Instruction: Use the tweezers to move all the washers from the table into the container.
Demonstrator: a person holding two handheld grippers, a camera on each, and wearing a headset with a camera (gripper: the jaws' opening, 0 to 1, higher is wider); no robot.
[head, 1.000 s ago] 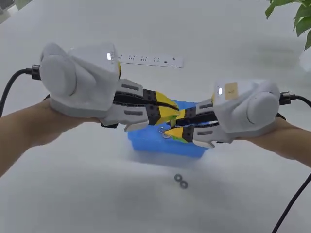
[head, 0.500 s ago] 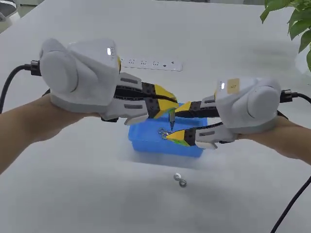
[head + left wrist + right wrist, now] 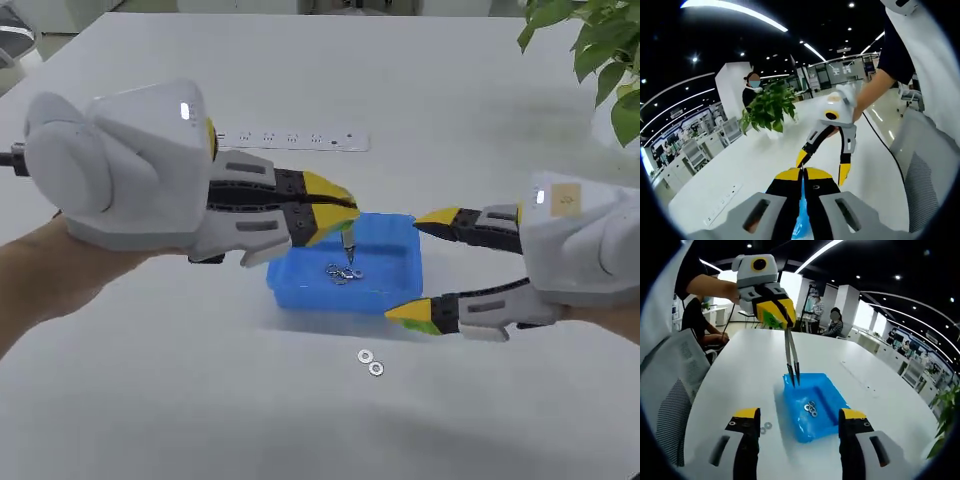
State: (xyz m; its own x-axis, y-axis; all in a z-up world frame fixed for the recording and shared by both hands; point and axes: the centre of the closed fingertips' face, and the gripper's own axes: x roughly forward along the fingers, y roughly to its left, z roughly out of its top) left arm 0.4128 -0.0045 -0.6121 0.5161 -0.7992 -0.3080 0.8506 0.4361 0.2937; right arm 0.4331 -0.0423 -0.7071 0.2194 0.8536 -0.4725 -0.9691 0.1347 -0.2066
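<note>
Beside the container, the right claw has opened and drawn back.

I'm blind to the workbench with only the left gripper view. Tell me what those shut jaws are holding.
Observer: The left gripper is shut on tweezers, with their tips hanging over the blue container.
Operator: Report what's outside the container.
Observer: On the table, two washers lie side by side in front of the container, on the person's side.
Operator: Now inside it.
Observer: A small cluster of washers lies on the container's floor.
</note>
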